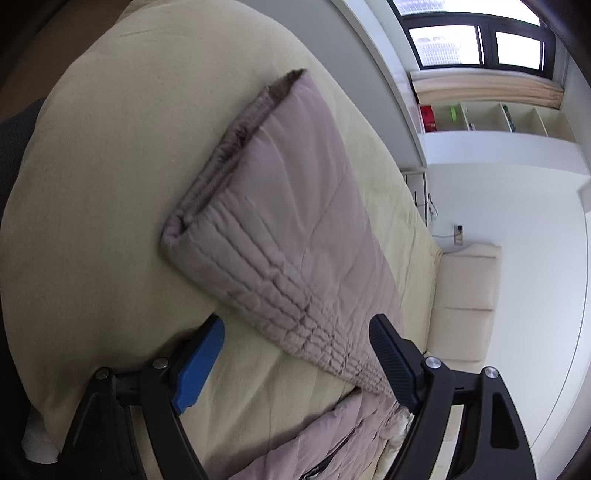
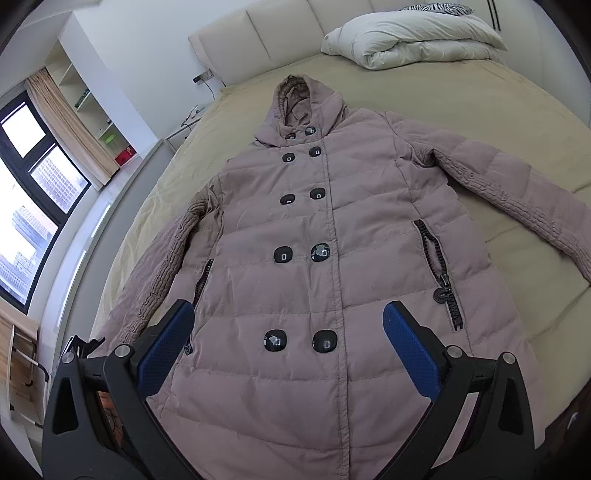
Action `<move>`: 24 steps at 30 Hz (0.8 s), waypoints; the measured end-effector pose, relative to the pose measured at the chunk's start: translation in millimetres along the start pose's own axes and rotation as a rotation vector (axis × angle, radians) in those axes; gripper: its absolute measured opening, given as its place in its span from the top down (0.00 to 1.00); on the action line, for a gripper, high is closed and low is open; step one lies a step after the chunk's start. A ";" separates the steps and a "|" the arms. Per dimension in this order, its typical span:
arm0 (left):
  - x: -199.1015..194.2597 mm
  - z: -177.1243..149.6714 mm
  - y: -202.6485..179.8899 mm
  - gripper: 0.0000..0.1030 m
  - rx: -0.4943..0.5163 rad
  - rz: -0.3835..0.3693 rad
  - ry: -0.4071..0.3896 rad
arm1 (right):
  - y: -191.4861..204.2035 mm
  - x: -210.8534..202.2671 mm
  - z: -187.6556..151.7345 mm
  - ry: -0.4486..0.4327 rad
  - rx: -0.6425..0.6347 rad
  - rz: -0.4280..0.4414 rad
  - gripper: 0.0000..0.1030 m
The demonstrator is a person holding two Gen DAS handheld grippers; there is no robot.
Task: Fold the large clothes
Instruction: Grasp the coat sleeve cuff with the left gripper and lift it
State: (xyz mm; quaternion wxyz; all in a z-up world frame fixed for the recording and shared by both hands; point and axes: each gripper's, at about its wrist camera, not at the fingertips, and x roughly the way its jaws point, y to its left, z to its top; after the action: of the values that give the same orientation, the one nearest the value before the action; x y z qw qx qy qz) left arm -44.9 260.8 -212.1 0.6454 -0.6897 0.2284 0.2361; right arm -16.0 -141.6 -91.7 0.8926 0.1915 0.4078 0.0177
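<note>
A mauve quilted hooded coat (image 2: 369, 236) with black buttons lies flat, front up, on the bed, sleeves spread out to both sides. My right gripper (image 2: 288, 321) is open and empty, hovering above the coat's lower front. In the left wrist view one sleeve (image 1: 280, 206) of the coat stretches across the sheet, cuff at the far end. My left gripper (image 1: 295, 332) is open, its fingers either side of the sleeve's ribbed edge near the coat body, holding nothing.
The bed has a pale yellow sheet (image 2: 461, 96) and a cream padded headboard (image 2: 280, 33). A folded white duvet (image 2: 413, 37) lies by the headboard. A window (image 2: 33, 177), curtain and white shelves (image 1: 491, 118) stand beside the bed.
</note>
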 end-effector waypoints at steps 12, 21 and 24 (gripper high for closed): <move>13.6 39.9 -62.9 0.72 0.213 -0.028 -0.081 | -11.9 2.8 1.2 -0.018 0.014 -0.003 0.00; 15.3 -64.5 -182.2 0.82 1.223 -0.003 -0.136 | -40.2 1.9 19.4 -0.056 0.044 0.005 0.00; 14.9 -126.5 -183.0 0.83 1.561 -0.023 -0.140 | -49.4 5.4 32.5 -0.058 0.076 0.055 0.01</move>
State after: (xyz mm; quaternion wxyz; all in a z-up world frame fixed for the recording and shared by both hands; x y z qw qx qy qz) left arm 84.1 145.9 -71.1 0.9588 -0.0221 0.2797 0.0435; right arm 5.4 -197.0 -93.9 0.8953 0.2367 0.3769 0.0213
